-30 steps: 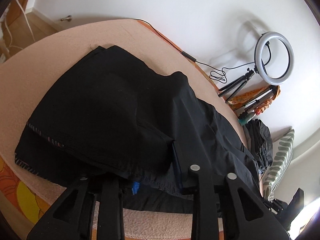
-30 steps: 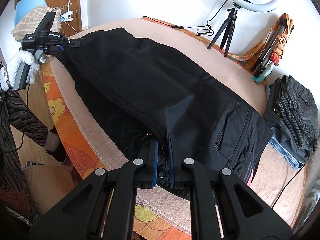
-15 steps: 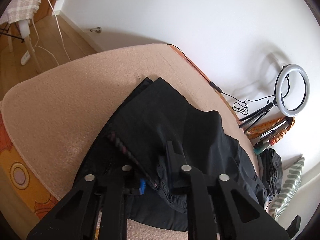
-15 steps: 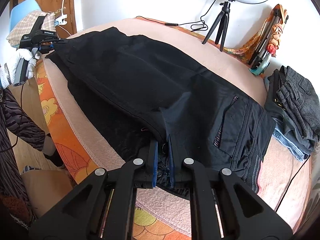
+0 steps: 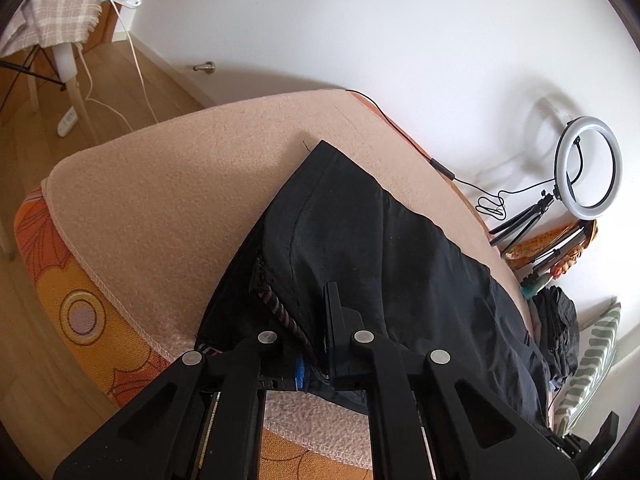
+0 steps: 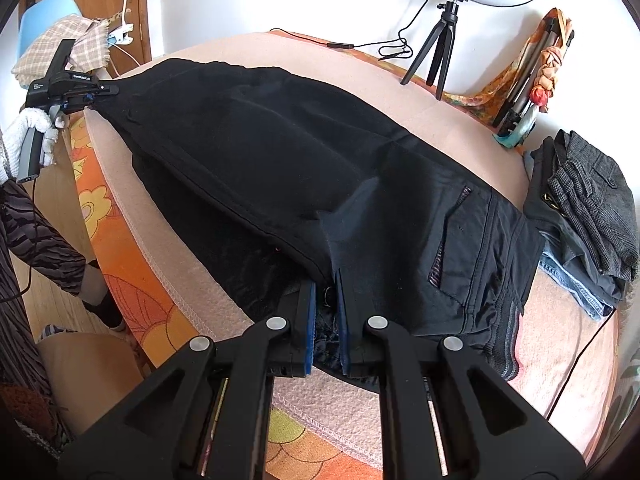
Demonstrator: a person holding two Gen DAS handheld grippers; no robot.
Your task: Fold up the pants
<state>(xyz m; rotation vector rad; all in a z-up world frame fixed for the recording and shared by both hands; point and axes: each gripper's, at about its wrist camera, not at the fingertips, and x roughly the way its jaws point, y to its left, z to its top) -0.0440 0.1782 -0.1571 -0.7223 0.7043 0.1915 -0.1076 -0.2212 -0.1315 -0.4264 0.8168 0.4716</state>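
The surface is a bed covered by a peach blanket (image 5: 168, 200), with an orange flowered sheet (image 6: 120, 240) showing along its near edge. It stands against a white wall (image 5: 360, 20), and a light wooden floor (image 5: 120, 80) runs past its far end.

The black pants (image 6: 280, 152) lie spread lengthwise across the bed, waistband toward the right side and leg ends toward the left, the upper leg lying over the lower one. The left tool (image 5: 316, 344) is pressed together on the hem end of the pants, its blue pad just visible under the cloth; in the right wrist view the same tool (image 6: 94, 90) appears at the far left, held in a white-gloved hand (image 6: 34, 132), with the hem drawn out taut off the blanket edge. The right tool (image 6: 325, 304) pinches the near edge of the pants around the crotch seam, fabric bunched between its blue pads.

Around the bed: a ring light on a small tripod (image 6: 444, 32) stands by the wall, its cable (image 6: 376, 46) trailing over the blanket. A stack of folded clothes (image 6: 580, 212) (grey on top, denim below) sits just beside the waistband. A chair draped with checked cloth (image 5: 56, 12) stands on the floor.
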